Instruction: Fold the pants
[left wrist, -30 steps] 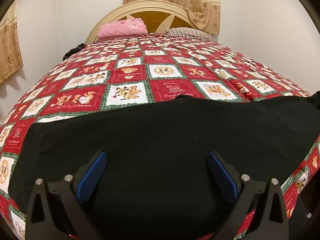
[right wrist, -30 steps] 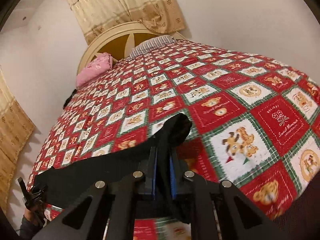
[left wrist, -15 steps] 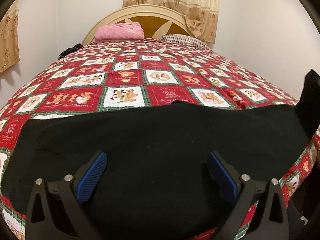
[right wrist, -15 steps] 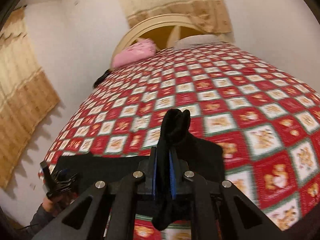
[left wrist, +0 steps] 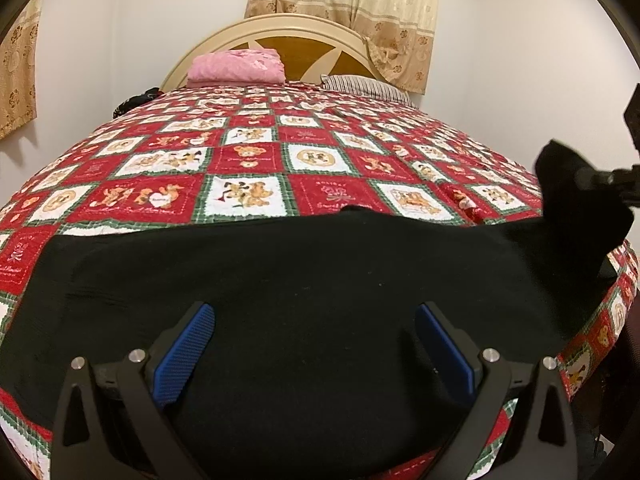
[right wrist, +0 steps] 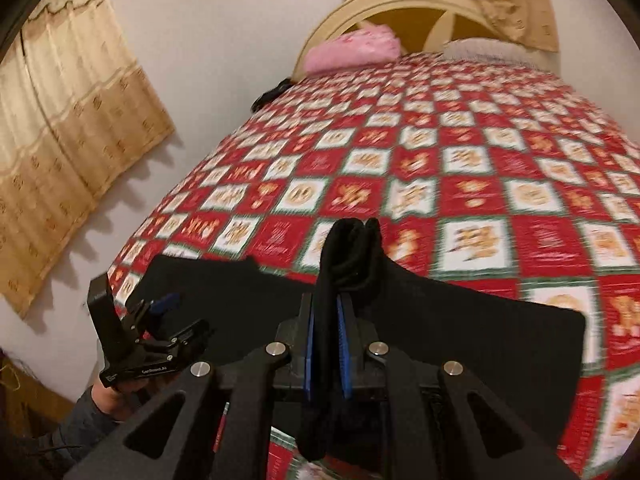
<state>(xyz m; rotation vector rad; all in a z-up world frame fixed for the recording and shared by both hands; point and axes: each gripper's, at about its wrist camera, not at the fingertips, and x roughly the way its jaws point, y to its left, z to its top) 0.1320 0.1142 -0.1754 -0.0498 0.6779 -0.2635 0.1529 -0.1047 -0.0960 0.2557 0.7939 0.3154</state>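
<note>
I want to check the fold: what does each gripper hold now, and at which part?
The right gripper pinches a bunched end of the black pants, lifted off the quilt. The left gripper is open, holding nothing.

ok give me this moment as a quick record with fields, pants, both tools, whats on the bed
pants: black pants spread across the near end of the bed, one end lifted
left tool: left tool open, above the flat part of the pants
right tool: right tool shut on a bunched end of the pants, held off the quilt
surface: red patchwork quilt
at the headboard: pink folded blanket, striped pillow
fold: not yet laid over
</note>
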